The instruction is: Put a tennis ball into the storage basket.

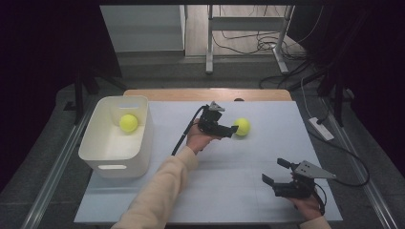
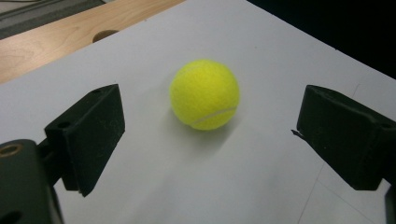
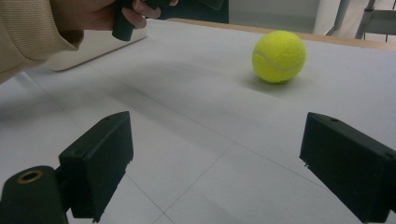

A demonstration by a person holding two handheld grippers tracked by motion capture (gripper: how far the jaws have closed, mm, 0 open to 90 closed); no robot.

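My left gripper (image 1: 232,130) faces the tennis ball (image 1: 242,126) on the counter (image 1: 239,162), jaws apart; right gripper (image 1: 274,172) jaws apart too.

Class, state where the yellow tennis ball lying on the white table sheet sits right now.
In the high view the yellow tennis ball rests on the white table sheet, right of centre, just ahead of the left gripper and its open jaws.

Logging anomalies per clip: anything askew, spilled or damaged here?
Nothing stands out. One tennis ball lies in the upright white bin; another ball sits on the table ahead of the open left gripper.
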